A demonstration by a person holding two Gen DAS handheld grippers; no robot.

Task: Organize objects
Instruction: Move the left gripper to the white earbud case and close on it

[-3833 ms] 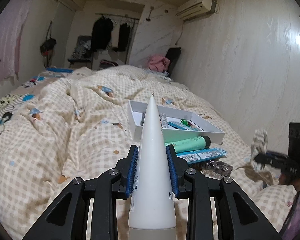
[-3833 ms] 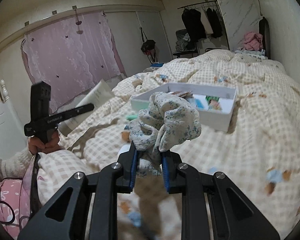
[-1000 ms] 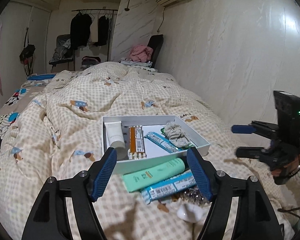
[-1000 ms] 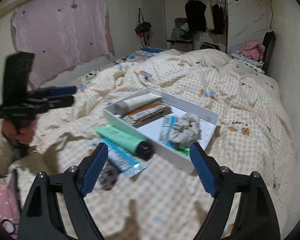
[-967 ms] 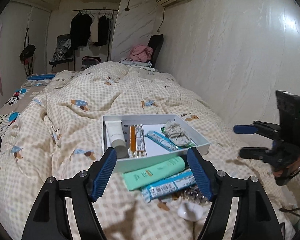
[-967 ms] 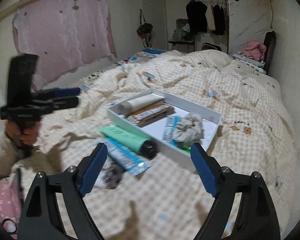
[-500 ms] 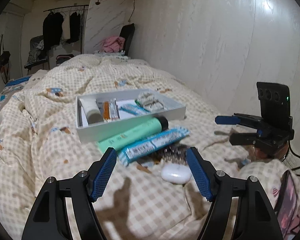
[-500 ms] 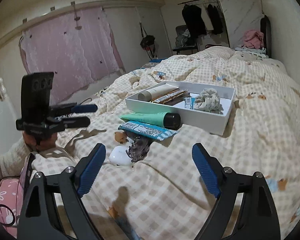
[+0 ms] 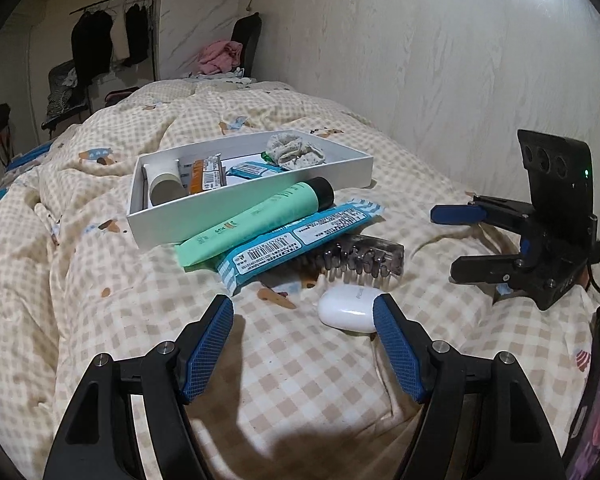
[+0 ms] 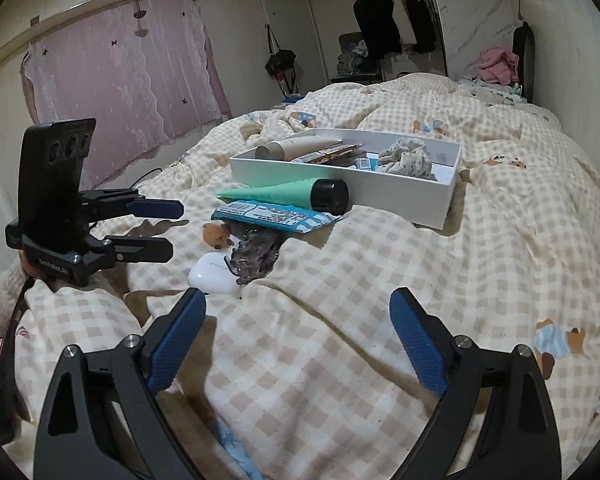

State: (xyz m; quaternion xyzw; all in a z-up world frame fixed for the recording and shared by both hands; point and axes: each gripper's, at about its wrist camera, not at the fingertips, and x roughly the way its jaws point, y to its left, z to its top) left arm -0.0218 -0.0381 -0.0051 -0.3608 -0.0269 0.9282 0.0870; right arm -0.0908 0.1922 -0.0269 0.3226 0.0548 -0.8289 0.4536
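A white box (image 9: 220, 220) (image 10: 404, 194) on the checked quilt holds a white tube (image 9: 163, 185), snack bars (image 9: 206, 174) and a floral scrunchie (image 9: 294, 151) (image 10: 406, 158). In front of it lie a green tube (image 9: 260, 216) (image 10: 288, 192), a blue packet (image 9: 300, 240) (image 10: 272, 214), a dark hair claw (image 9: 360, 258) (image 10: 256, 258) and a white earbud case (image 9: 348, 312) (image 10: 212, 274). My left gripper (image 9: 304, 344) is open and empty, low over the quilt just before the case. My right gripper (image 10: 298, 344) is open and empty, also near the quilt.
The right gripper shows at the right of the left wrist view (image 9: 500, 232), the left gripper at the left of the right wrist view (image 10: 140, 224). A wall (image 9: 460, 60) runs along the bed's right side. A pink curtain (image 10: 120, 76) and a clothes rack (image 10: 392, 12) stand beyond.
Both grippers let go of the white tube and the scrunchie, which now lie in the box. Both have since dropped lower and closer to the loose items, jaws wide open.
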